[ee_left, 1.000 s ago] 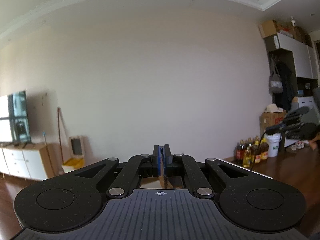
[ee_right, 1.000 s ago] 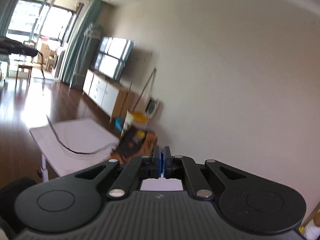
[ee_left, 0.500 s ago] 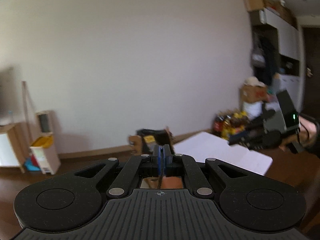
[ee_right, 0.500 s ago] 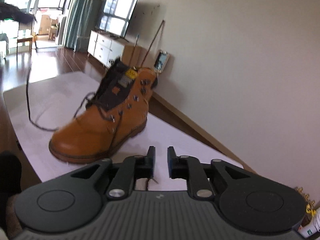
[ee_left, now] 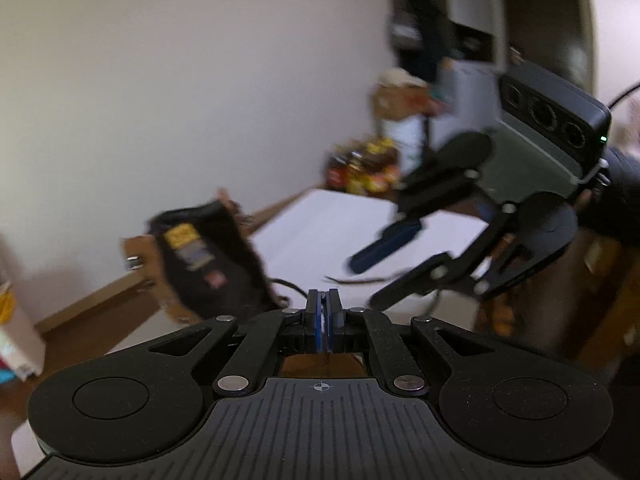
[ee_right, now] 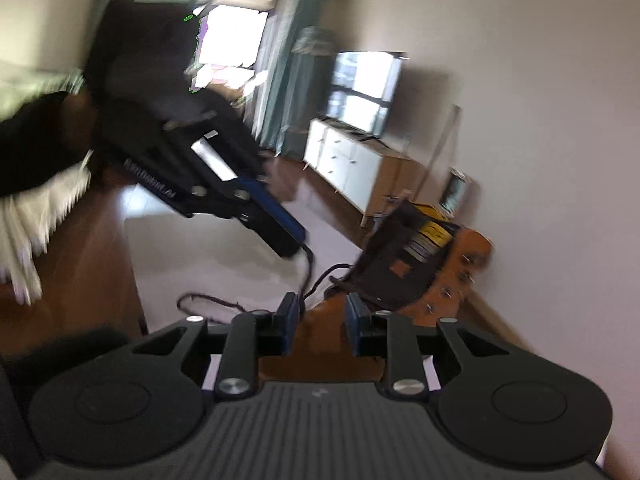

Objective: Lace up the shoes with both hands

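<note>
A tan leather boot [ee_right: 452, 276] with a dark tongue stands on a white table [ee_right: 224, 256]; its tongue and collar also show, blurred, in the left wrist view [ee_left: 200, 260]. My left gripper [ee_left: 322, 308] is shut, close to the boot's top; a dark lace [ee_right: 308, 268] hangs from its tip in the right wrist view [ee_right: 290, 246]. My right gripper [ee_right: 322, 316] is open just above the boot's front. In the left wrist view it [ee_left: 368, 280] hovers open over the table with a lace end [ee_left: 356, 279] beside it. Another loose lace [ee_right: 208, 300] lies on the table.
The white table [ee_left: 340, 232] has a wooden floor around it. A TV [ee_right: 362, 92] on a white and wood cabinet [ee_right: 360, 168] stands along the wall. Bottles [ee_left: 360, 168] and boxes are on the floor by a cupboard. The frames are motion-blurred.
Both grippers have swung down from facing the walls to the boot on the table. My right gripper has opened wider. My left gripper stays shut and is now close to the right one.
</note>
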